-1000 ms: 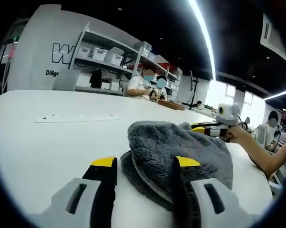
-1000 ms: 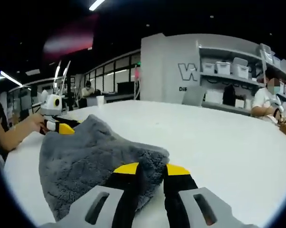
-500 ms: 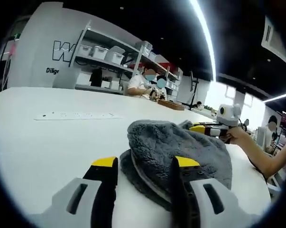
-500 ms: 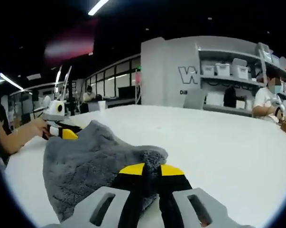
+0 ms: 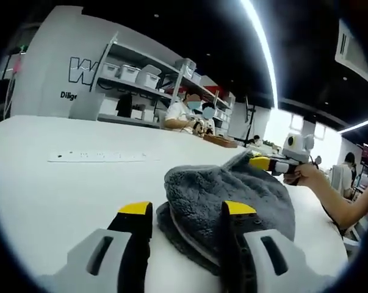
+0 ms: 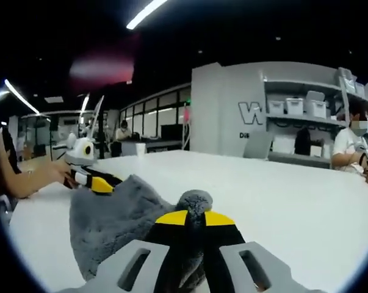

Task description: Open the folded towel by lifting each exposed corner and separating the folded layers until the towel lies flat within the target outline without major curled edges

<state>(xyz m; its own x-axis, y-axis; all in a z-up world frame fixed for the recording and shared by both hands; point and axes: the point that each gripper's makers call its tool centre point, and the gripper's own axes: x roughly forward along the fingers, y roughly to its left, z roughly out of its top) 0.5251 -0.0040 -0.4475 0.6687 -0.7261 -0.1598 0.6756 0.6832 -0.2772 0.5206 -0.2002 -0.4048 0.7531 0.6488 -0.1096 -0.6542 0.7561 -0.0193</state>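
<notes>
Left gripper view: the left hand-held gripper point(image 5: 185, 215) stands wide open, its jaws astride the near edge of the grey towel point(image 5: 232, 195), which lies bunched on the white worktop point(image 5: 61, 183).

Right gripper view: the right hand-held gripper point(image 6: 194, 218) is clamped on a towel corner point(image 6: 194, 200), raised off the worktop point(image 6: 306, 207).

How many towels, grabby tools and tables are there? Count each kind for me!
Grey towel: 1
Tools: 2, the left tool and the right tool
White table: 1
Total: 4
</notes>
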